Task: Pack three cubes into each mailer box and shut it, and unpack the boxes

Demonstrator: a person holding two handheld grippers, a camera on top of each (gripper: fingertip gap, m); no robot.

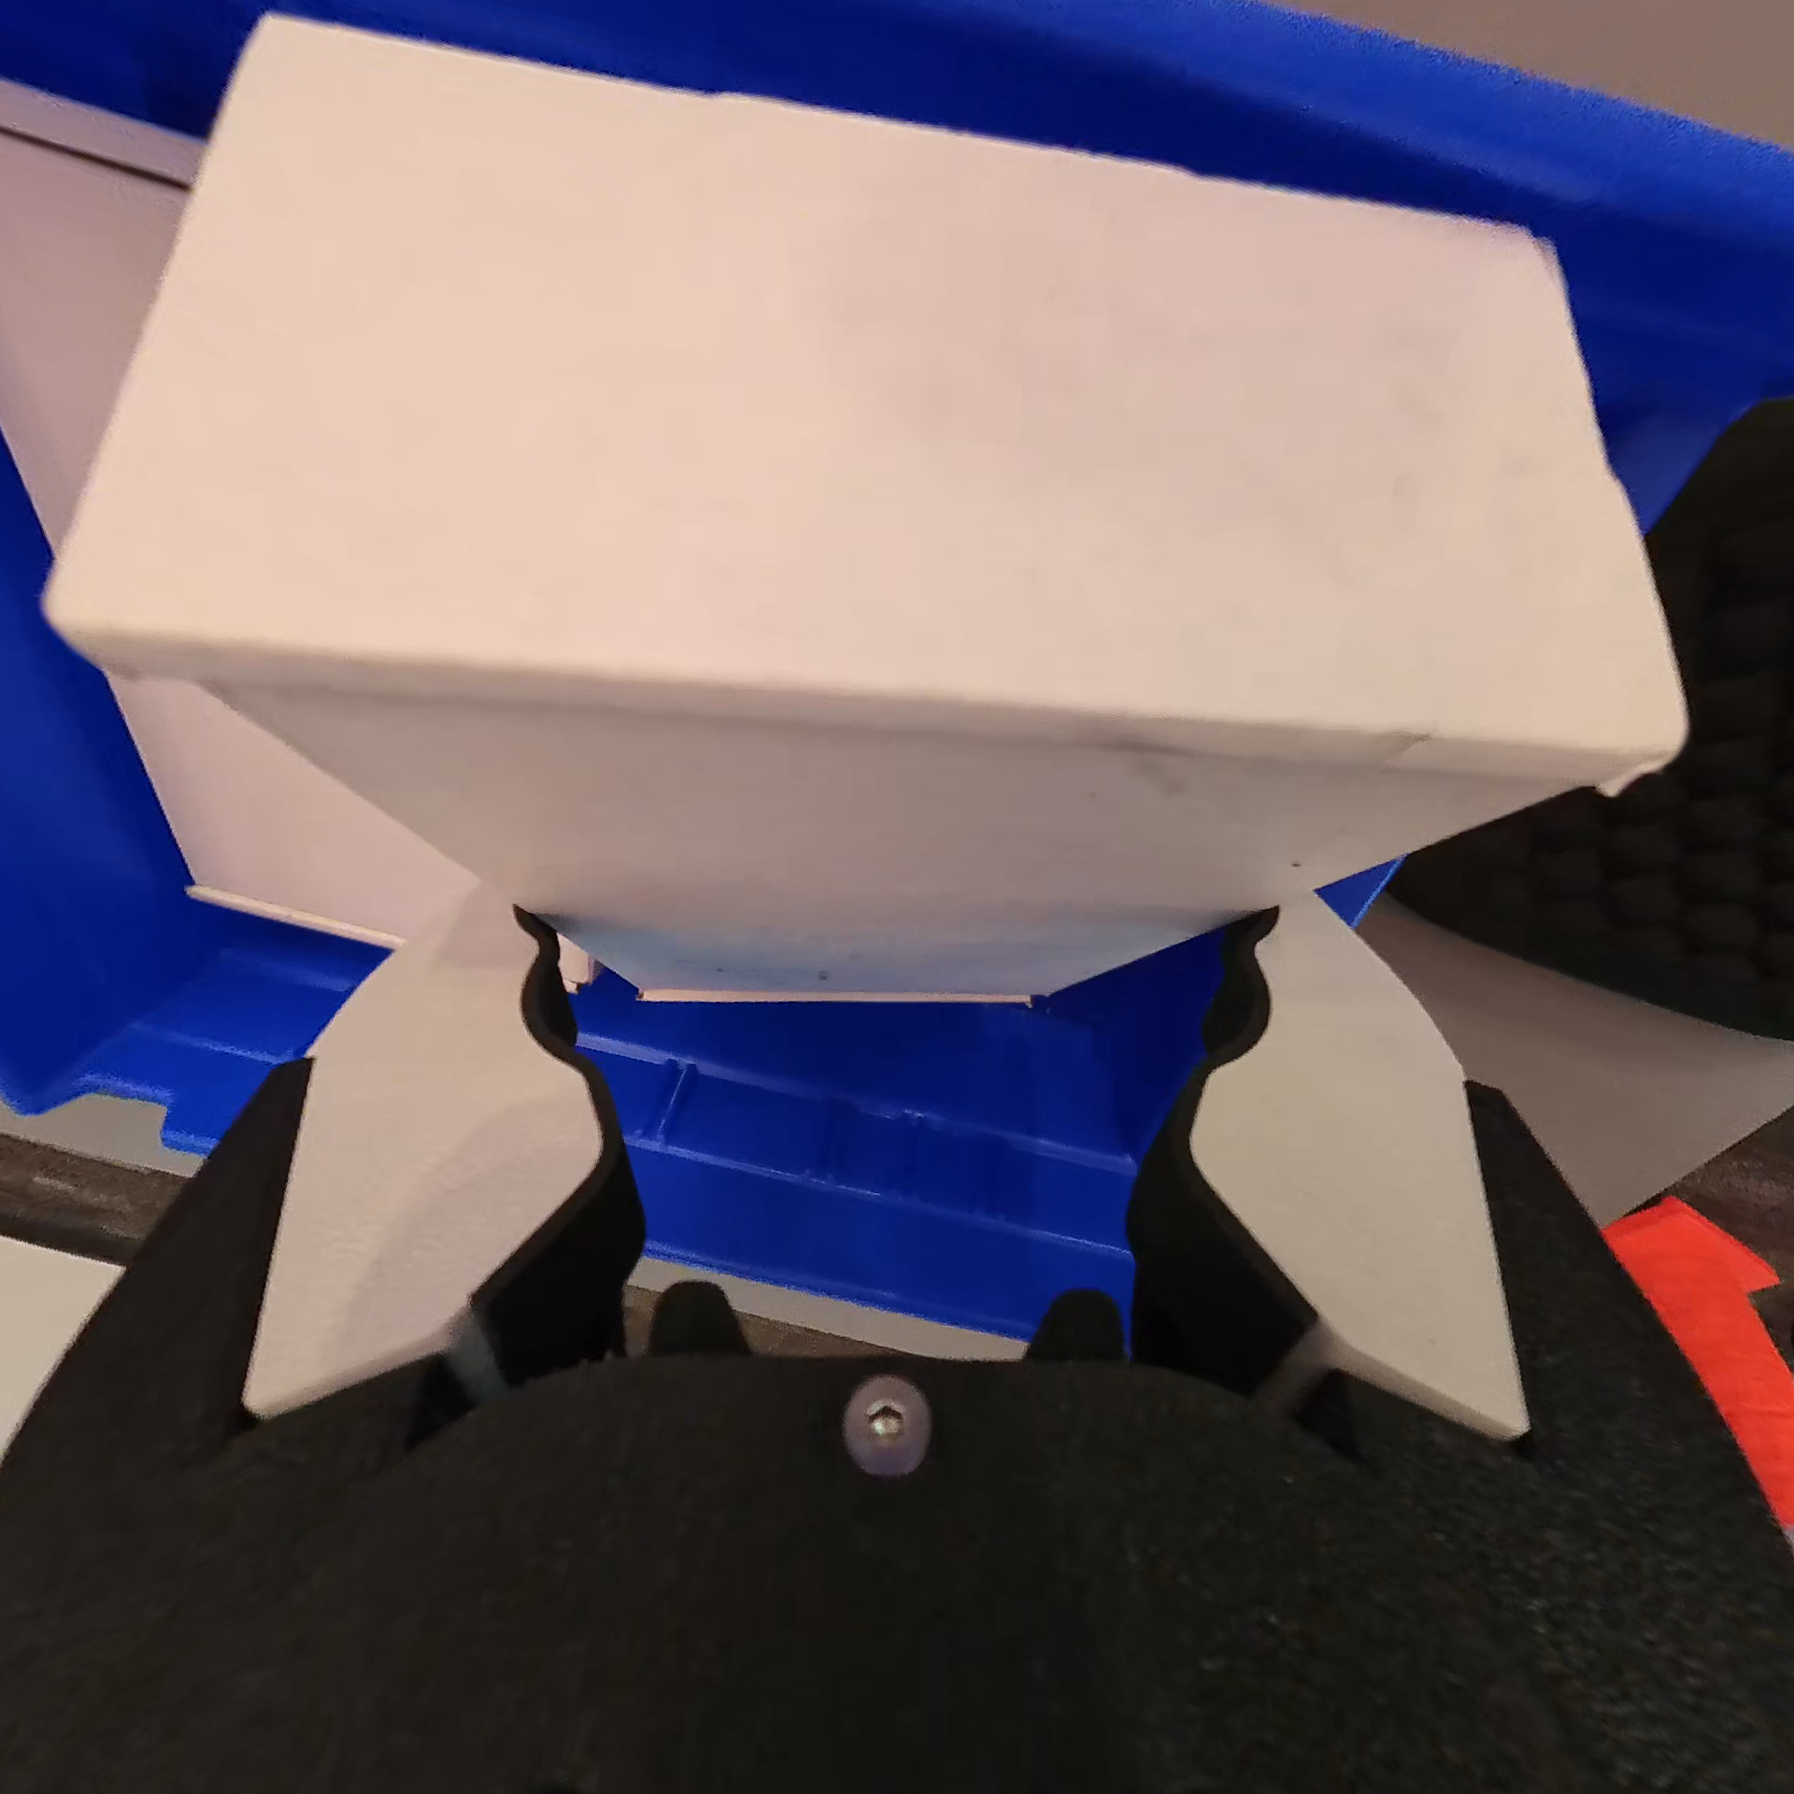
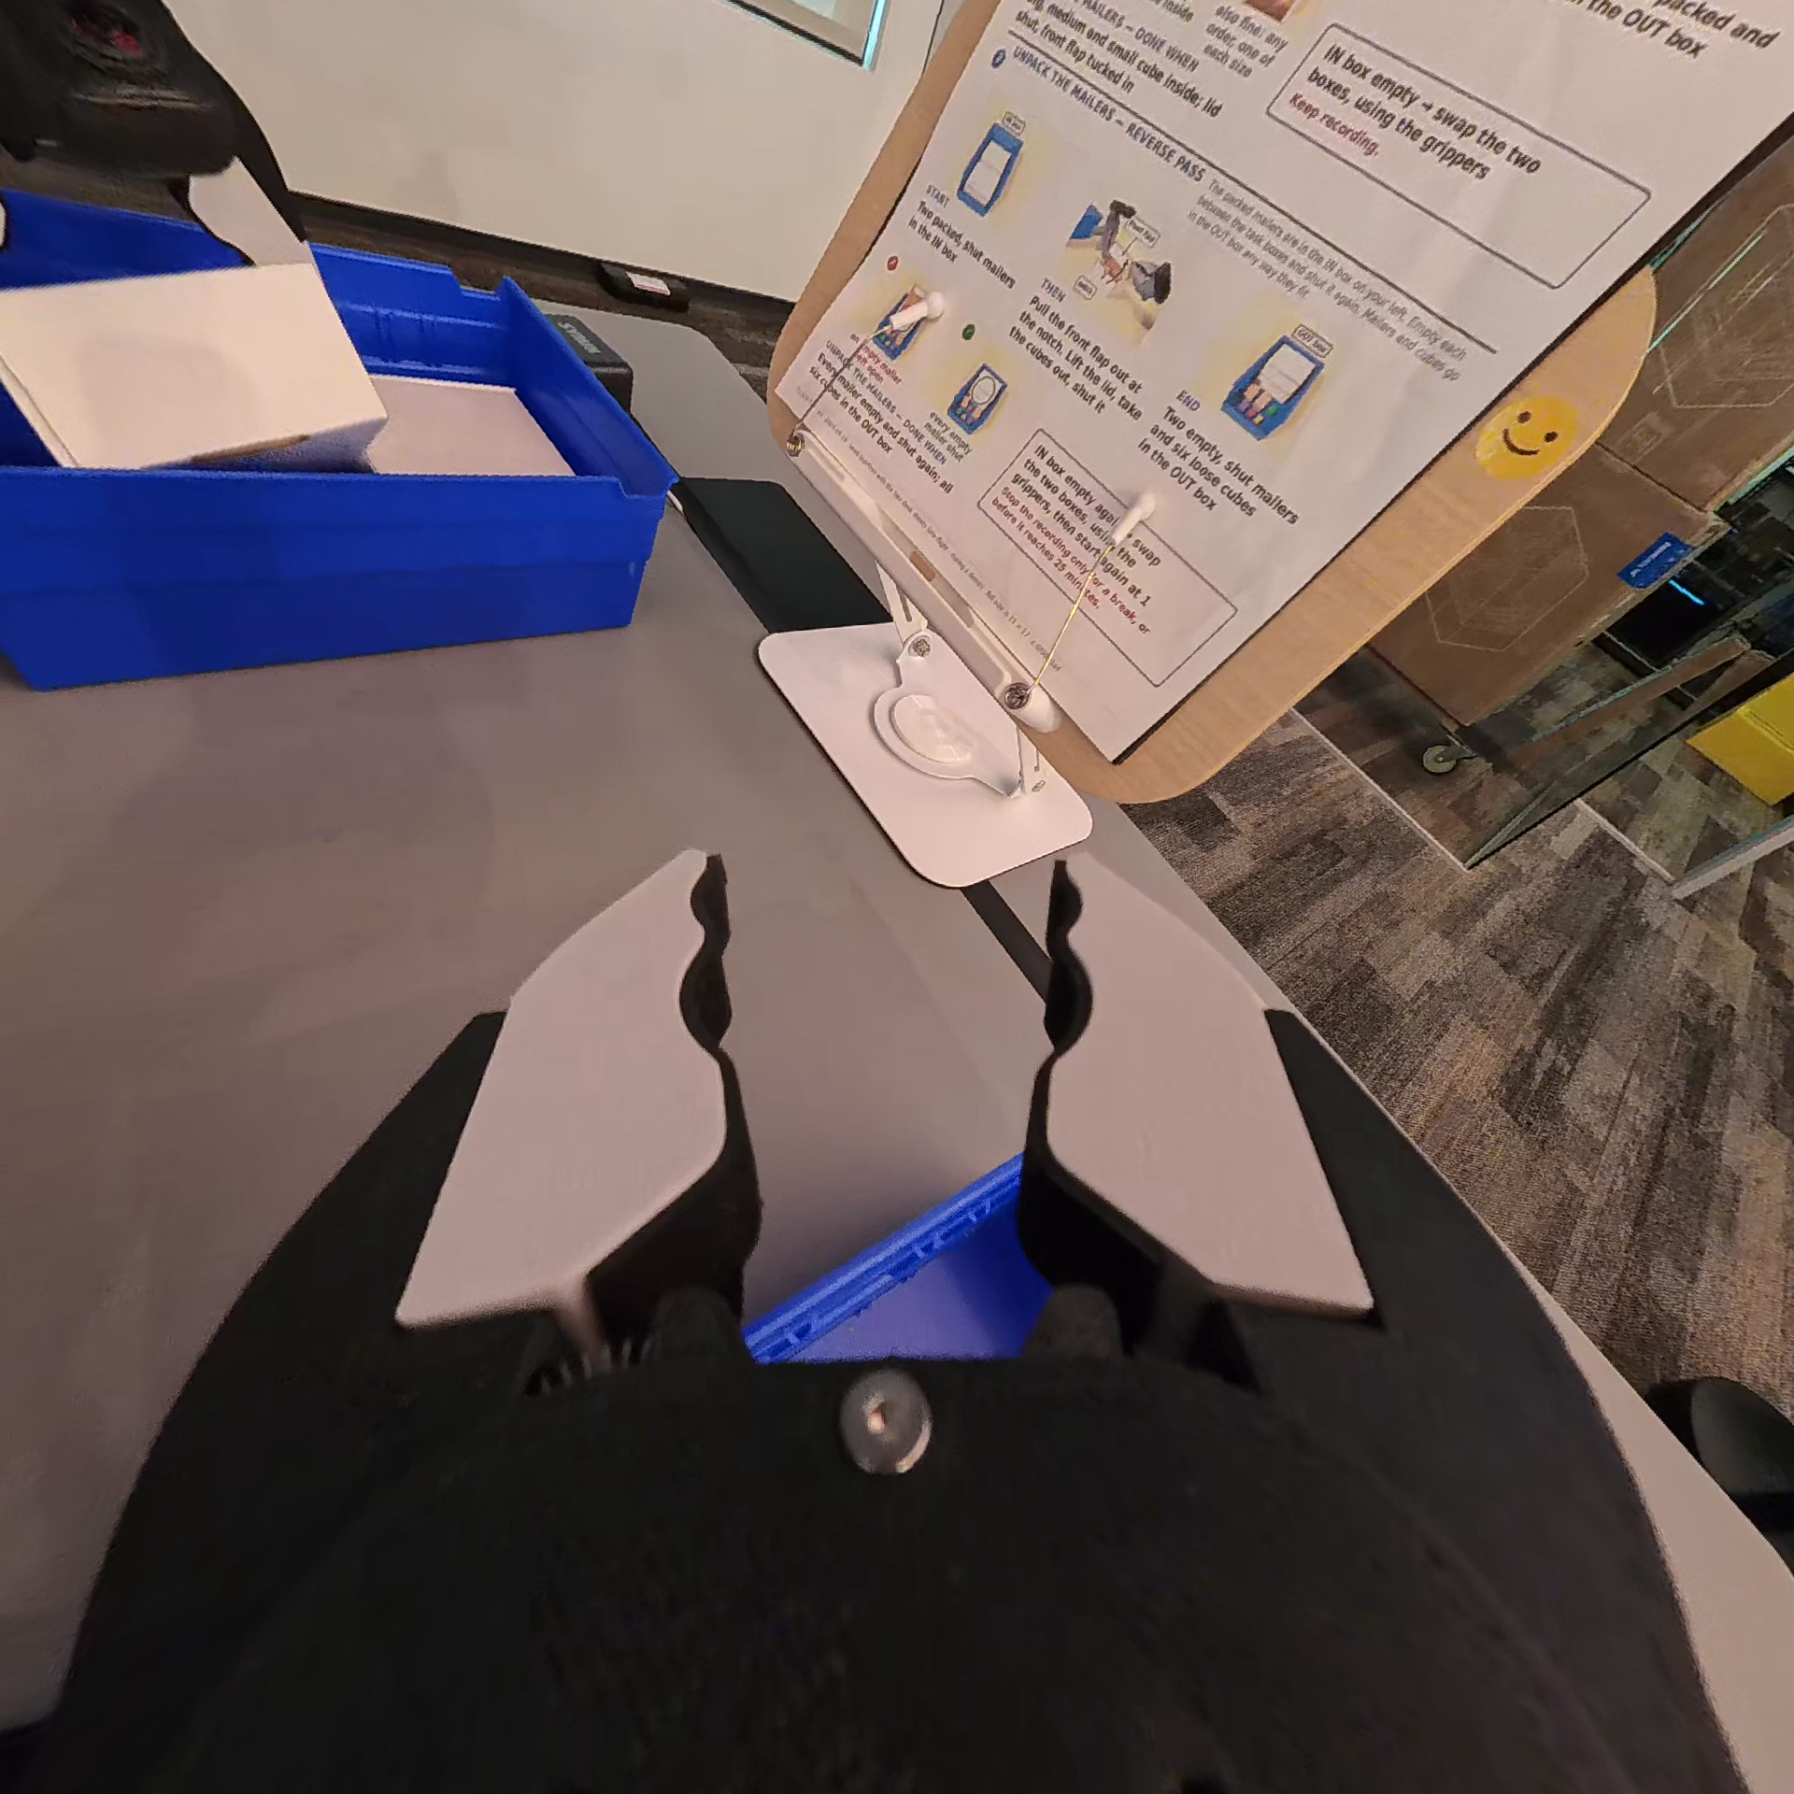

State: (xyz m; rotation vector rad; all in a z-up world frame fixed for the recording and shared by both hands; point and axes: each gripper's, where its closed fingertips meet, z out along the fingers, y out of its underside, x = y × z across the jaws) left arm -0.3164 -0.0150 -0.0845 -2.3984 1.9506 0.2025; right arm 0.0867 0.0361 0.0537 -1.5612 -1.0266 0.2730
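My left gripper [image 1: 893, 932] is shut on a closed white mailer box [image 1: 854, 485]. Its fingertips [image 1: 544, 971] pinch the box's near lower end, and the box is tilted above a blue bin [image 1: 874, 1165]. In the right wrist view the same box [image 2: 184, 369] hangs over that bin [image 2: 320, 573], held by the left gripper [image 2: 243, 214]. A second white mailer [image 2: 466, 427] lies flat inside the bin. My right gripper [image 2: 883, 874] is open and empty above the grey table [image 2: 291, 874]. No cubes are in view.
A corner of another blue bin [image 2: 903, 1272] shows under my right gripper. An instruction board [image 2: 1213, 340] on a white stand [image 2: 932, 747] stands at the table's right edge. A black textured object [image 1: 1699, 728] and orange tape [image 1: 1728, 1311] lie right of the left bin. There is about 45 cm between the tips of the two grippers.
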